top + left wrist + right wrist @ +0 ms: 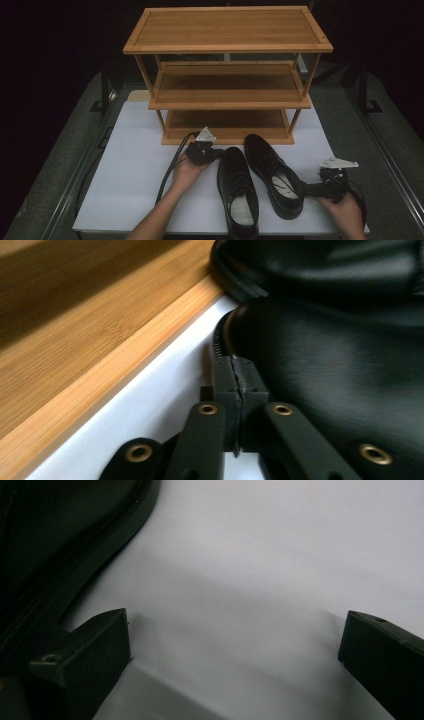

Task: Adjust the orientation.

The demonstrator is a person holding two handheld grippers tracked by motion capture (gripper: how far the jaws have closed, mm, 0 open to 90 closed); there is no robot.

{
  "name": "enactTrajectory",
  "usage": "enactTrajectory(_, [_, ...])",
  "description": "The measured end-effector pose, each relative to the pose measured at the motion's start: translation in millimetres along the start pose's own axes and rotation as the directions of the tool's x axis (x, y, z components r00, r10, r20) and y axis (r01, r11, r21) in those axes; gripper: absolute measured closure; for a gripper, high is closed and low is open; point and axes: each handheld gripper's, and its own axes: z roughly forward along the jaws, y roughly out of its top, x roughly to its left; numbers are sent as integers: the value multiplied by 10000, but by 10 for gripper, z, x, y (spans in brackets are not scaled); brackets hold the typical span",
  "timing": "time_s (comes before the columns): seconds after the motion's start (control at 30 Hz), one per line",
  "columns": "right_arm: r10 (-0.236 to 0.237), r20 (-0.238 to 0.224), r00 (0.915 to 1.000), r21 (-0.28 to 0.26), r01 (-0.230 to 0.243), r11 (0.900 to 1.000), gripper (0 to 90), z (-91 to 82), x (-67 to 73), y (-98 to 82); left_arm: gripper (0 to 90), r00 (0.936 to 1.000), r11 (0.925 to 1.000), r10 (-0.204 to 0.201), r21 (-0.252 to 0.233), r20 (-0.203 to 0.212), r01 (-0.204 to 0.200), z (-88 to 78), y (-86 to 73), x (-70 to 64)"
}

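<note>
Two black shoes (238, 192) (274, 172) lay side by side at six o'clock of the shelf rack (227, 75), on the white mat (135, 170). Left gripper (216, 151): jaws closed, empty, tips touching the left shoe's toe. Right gripper (306, 190): jaws wide apart at the right shoe's three o'clock. Risk, judged: closed jaws could shove the shoe aside instead of gripping it.
</note>
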Motion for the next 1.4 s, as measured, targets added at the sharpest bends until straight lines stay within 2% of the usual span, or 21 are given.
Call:
enactTrajectory(0.1, [5, -9, 10000, 3, -5, 10000, 0, 1, -1, 0, 788, 9995, 9998, 206, 30, 229, -206, -138, 22, -89])
enactTrajectory(0.2, [1, -1, 10000, 4, -1, 10000, 0, 0, 0, 0, 717, 9971, 9997, 236, -101, 724, -229, -302, 31, -199])
enactTrajectory(0.27, [0, 3, 10000, 6, 0, 10000, 0, 1, 0, 1, 651, 9935, 9995, 311, -101, 1097, -302, -399, 40, -287])
enactTrajectory(0.33, [-1, 4, 10000, 6, 1, 10000, 0, 1, 1, 1, 596, 9894, 9985, 542, -78, 1346, -536, -487, 57, -389])
enactTrajectory(0.4, [-7, 6, 10000, 2, 7, 10000, 0, 1, 1, 0, 544, 9836, 9975, 704, -172, 1659, -685, -573, 70, -490])
enactTrajectory(0.6, [-16, 11, 10000, 11, 16, 10000, 0, 0, 0, 1, 448, 9604, 9967, 686, -599, 2700, -543, -736, 56, -744])
enactTrajectory(0.83, [-23, 13, 10000, 15, 23, 10000, 0, 0, 1, 1, 413, 9549, 9959, 886, -451, 2835, -790, -698, 34, -857])
enactTrajectory(1.0, [-15, 12, 10000, 19, 15, 10000, 0, 0, 1, 1, 398, 9606, 9922, 1244, -246, 2487, -1222, -631, 34, -927])
enactTrajectory(1.07, [-18, 14, 10000, 14, 18, 10000, 0, 0, 1, 1, 416, 9635, 9908, 1343, -181, 2314, -1338, -619, 30, -937])
enactTrajectory(1.1, [-15, 10, 10000, 18, 15, 10000, 0, 0, 1, 1, 422, 9623, 9908, 1350, -204, 2361, -1340, -617, 27, -935])
enactTrajectory(1.13, [-23, 10, 10000, 12, 23, 10000, 0, 0, 0, 1, 472, 9595, 9909, 1341, -231, 2478, -1325, -619, 26, -930])
enactTrajectory(1.27, [-15, 13, 10000, 16, 15, 10000, 0, 0, 1, 1, 521, 9545, 9902, 1379, -152, 2643, -1388, -628, 25, -940])
enactTrajectory(1.4, [-18, 14, 10000, 18, 18, 10000, 0, 0, 1, 1, 512, 9592, 9866, 1588, -12, 2339, -1631, -585, 28, -1011])
